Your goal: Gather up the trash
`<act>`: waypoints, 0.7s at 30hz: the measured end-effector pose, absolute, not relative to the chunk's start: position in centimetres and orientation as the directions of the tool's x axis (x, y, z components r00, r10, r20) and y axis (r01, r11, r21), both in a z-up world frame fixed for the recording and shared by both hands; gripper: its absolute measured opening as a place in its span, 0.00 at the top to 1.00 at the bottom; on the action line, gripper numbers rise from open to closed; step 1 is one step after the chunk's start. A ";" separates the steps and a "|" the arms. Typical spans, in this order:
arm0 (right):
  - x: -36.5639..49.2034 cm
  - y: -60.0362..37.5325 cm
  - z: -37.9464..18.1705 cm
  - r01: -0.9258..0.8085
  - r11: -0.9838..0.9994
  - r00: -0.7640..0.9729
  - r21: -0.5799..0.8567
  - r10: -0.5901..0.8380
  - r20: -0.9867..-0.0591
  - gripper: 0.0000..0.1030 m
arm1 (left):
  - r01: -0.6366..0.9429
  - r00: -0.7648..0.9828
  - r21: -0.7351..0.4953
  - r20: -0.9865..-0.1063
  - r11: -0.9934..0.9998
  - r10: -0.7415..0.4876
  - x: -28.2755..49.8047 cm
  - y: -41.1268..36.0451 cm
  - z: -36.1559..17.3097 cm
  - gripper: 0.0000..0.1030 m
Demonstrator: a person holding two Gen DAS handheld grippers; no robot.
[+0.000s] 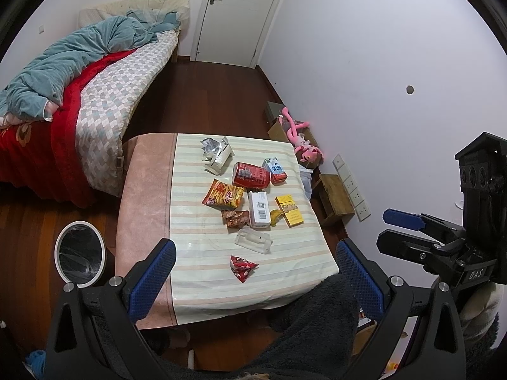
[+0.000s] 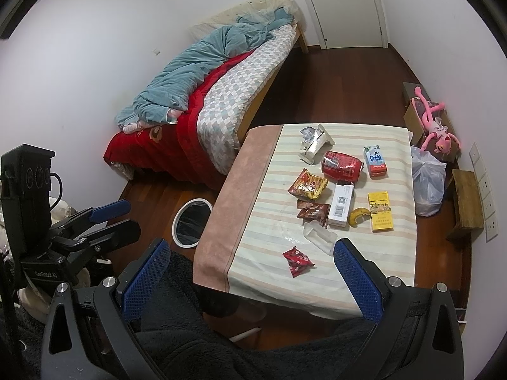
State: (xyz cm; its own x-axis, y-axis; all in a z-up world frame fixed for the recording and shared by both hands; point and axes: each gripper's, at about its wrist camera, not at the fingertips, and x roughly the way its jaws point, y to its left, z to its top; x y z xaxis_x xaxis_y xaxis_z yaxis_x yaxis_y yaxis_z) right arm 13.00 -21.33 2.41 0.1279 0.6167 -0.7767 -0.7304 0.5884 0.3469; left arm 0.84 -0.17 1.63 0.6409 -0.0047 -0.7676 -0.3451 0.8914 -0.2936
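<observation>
Room: bedroom with dark wooden floor, white walls, striped cloth-covered worktop [image 1: 196, 272] beside a bed [image 1: 104, 120].
Left tongs [image 1: 255, 277]: spread wide, gripping nothing, above the worktop's near edge.
Right tongs [image 2: 248, 280]: likewise released and bare.
Nearest trash: small crumpled red wrapper [image 1: 241, 267] between the left tongs' fingers in its own view, lying apart on the cloth.
Further trash: clear plastic tray [image 1: 253, 239], white barcode box [image 1: 259, 209], yellow flat carton [image 1: 289, 211], crushed red can [image 1: 251, 175].
Container: round white-rimmed bin [image 1: 80, 255] with black liner, on the floor left of the worktop; contents cannot be made out.
</observation>
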 end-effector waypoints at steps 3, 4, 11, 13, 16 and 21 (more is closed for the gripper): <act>13.1 -21.3 2.6 -0.731 0.586 0.125 0.350 0.619 -0.775 0.00 | -0.347 0.639 -0.292 -0.769 0.891 -0.003 0.9 -0.2 1.9 0.00; 13.1 -21.2 2.7 -0.731 0.585 0.125 0.350 0.620 -0.775 0.00 | -0.347 0.639 -0.291 -0.769 0.892 -0.002 0.9 -0.2 2.1 0.00; 13.2 -21.0 3.1 -0.732 0.582 0.124 0.353 0.624 -0.771 0.00 | -0.349 0.641 -0.289 -0.767 0.891 0.002 0.8 -0.2 2.4 0.00; 13.2 -21.0 3.0 -0.733 0.581 0.123 0.354 0.625 -0.771 0.00 | -0.350 0.643 -0.288 -0.766 0.891 0.005 0.8 -0.3 2.4 0.00; 13.2 -21.0 3.0 -0.732 0.581 0.123 0.354 0.625 -0.771 0.00 | -0.351 0.643 -0.288 -0.766 0.891 0.005 0.8 -0.3 2.4 0.00; 13.3 -20.9 2.8 -0.736 0.580 0.124 0.351 0.624 -0.772 0.00 | -0.350 0.642 -0.289 -0.767 0.891 0.004 0.8 -0.3 2.3 0.00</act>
